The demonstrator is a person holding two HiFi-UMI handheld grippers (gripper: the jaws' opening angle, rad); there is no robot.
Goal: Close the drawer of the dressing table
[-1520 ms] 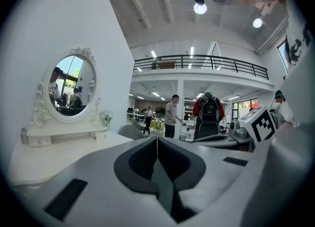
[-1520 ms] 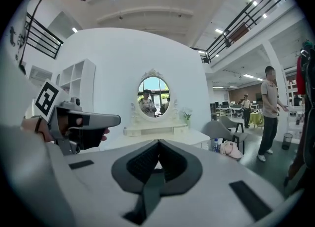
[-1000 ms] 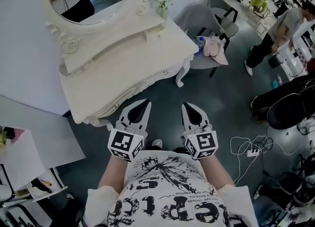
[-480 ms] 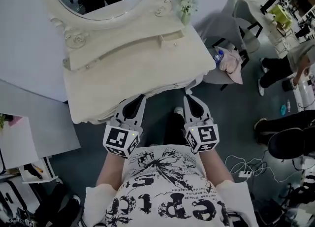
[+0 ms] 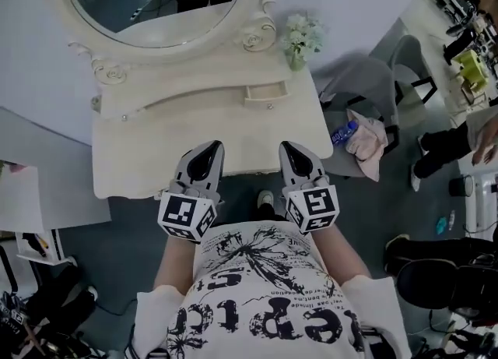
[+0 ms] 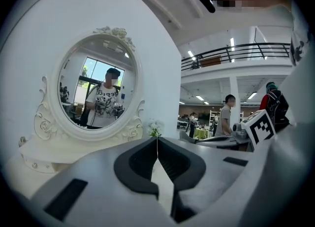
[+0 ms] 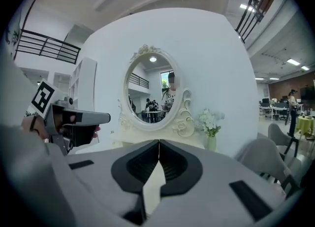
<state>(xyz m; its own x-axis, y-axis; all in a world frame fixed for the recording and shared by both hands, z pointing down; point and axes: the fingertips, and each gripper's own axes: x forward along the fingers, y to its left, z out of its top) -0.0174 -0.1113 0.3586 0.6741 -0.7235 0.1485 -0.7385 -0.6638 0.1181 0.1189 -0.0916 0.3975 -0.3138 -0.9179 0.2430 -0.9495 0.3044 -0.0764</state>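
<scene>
drawer (image 5: 267, 94) is seen sticking out a bit from the raised back tier of the desk (image 5: 156, 155), far right side, near the flower vase (image 5: 299, 38). left claw (image 5: 212, 147) and right claw (image 5: 288, 147) are held side by side at the desk's near edge, both pressed together, nothing gripped.

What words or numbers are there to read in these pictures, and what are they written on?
Nothing reads clearly.
On the T-shirt: big ornate letters, creased and seen from above; no sure word.
On the left gripper and right gripper: the cubes show only black-and-white square patterns, no writing.
On the bottle: label too small to read.
</scene>
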